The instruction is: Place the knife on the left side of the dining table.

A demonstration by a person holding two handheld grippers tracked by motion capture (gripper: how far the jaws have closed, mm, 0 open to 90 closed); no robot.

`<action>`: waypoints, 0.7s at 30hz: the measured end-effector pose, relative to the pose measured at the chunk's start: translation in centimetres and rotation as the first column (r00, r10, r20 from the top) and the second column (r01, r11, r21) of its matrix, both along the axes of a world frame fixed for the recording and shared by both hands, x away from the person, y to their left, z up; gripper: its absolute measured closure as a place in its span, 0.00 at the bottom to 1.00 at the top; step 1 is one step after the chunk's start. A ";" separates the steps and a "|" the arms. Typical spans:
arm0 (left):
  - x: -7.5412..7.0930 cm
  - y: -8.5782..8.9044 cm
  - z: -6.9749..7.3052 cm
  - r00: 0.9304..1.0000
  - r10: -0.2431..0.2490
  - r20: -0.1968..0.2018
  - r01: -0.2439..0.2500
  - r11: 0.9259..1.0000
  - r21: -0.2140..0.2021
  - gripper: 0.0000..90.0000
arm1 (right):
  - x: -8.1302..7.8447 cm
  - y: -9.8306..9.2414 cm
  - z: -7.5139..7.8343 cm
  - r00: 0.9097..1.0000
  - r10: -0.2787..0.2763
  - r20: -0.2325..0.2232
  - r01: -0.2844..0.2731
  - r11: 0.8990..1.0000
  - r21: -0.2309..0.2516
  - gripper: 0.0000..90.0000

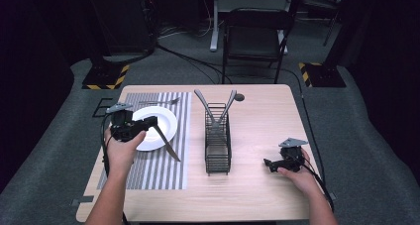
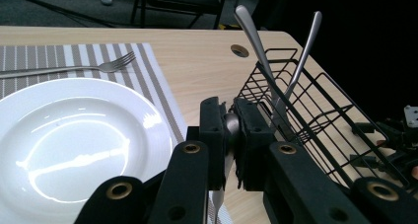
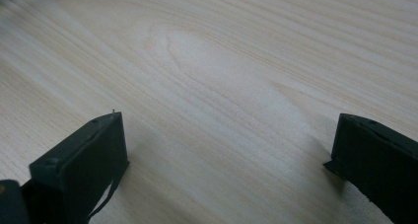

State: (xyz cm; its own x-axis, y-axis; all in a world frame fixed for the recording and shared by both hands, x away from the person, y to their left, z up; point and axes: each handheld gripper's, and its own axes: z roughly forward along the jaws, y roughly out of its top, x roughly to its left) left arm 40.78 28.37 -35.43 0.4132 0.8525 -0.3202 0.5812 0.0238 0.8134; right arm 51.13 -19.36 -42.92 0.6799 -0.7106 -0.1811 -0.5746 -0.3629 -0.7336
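A table knife (image 1: 167, 144) hangs slanted over the right rim of a white plate (image 1: 163, 117), blade pointing down toward the striped placemat (image 1: 148, 170). My left gripper (image 1: 151, 121) is shut on its handle. In the left gripper view the pads (image 2: 213, 130) of my left gripper (image 2: 230, 130) pinch the metal handle (image 2: 230, 121), and the plate (image 2: 74, 135) lies to their left. My right gripper (image 1: 269, 163) rests low on the bare wood at the right. Its jaws stand wide apart with only the tabletop (image 3: 222, 86) between them, so my right gripper (image 3: 229, 137) is open.
A black wire basket (image 1: 218, 148) stands mid-table with two utensil handles (image 1: 204, 103) leaning out of it; the basket (image 2: 315, 105) is close to my left gripper's right side. A fork (image 1: 159, 102) lies beyond the plate on the mat. A chair (image 1: 255, 34) stands behind the table.
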 end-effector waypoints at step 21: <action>-1.7 5.1 -3.4 0.980 0.198 -0.020 -0.198 0.980 -0.018 0.86 | 0.0 0.0 0.0 1.000 -0.002 0.000 0.002 1.000 0.000 0.00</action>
State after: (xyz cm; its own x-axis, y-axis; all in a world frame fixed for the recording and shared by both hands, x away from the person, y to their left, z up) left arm 39.06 33.44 -38.80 0.2305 0.9103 -0.3437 0.5780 0.1561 0.8010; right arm 51.11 -19.36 -42.91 0.6786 -0.7118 -0.1809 -0.5752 -0.3620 -0.7335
